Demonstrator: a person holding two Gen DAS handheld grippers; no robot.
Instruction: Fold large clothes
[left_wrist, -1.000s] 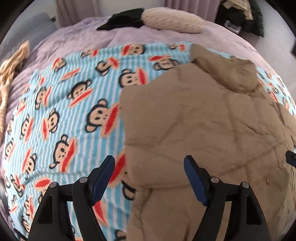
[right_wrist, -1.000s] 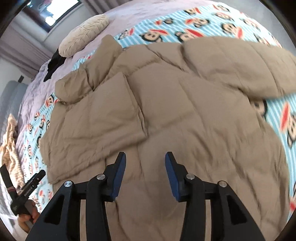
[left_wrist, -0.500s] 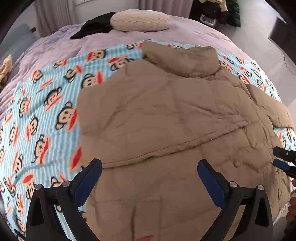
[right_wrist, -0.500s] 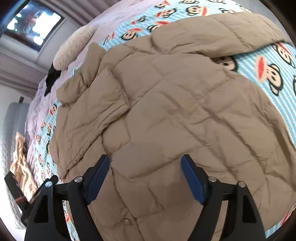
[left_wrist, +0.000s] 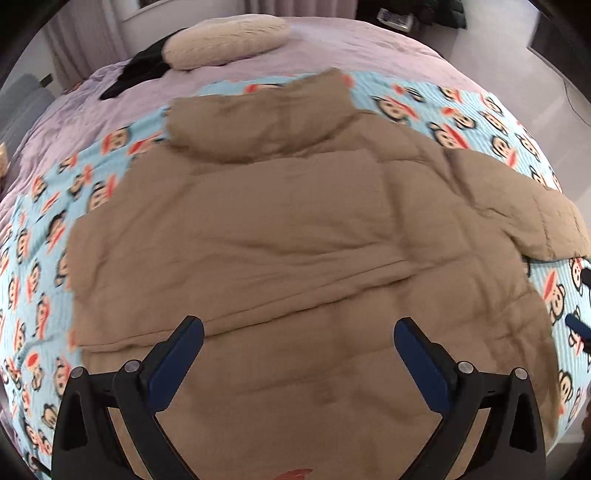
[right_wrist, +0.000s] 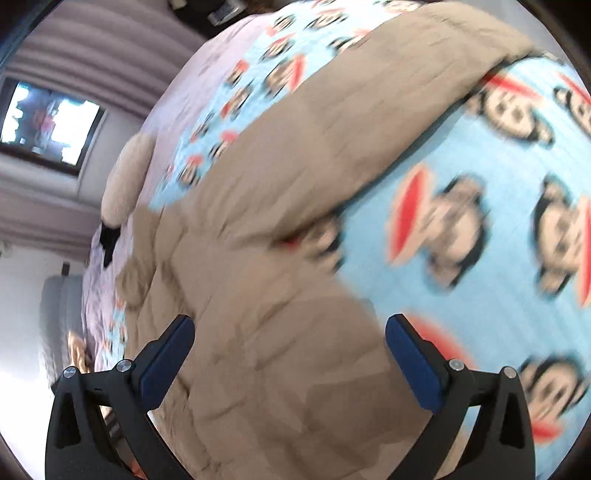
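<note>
A large tan puffer jacket (left_wrist: 295, 236) lies spread on a blue monkey-print blanket (left_wrist: 40, 236) on the bed, hood at the far end. Its left sleeve is folded across the body; its right sleeve (left_wrist: 532, 218) sticks out to the right. My left gripper (left_wrist: 295, 343) is open and empty above the jacket's lower middle. My right gripper (right_wrist: 290, 339) is open and empty above the jacket's right hem edge (right_wrist: 280, 354), with the right sleeve (right_wrist: 369, 122) beyond it. The right gripper's tips also show at the right edge of the left wrist view (left_wrist: 580, 321).
A cream pillow (left_wrist: 225, 40) and a black garment (left_wrist: 136, 74) lie on the lilac bedcover (left_wrist: 369, 51) at the far end. The floor lies off the bed's right side. A window (right_wrist: 48, 125) and curtains stand beyond the bed.
Both grippers opened wider. The left gripper moved right over the middle of the jacket. The right gripper swung right to the jacket's hem edge by the bare blanket.
</note>
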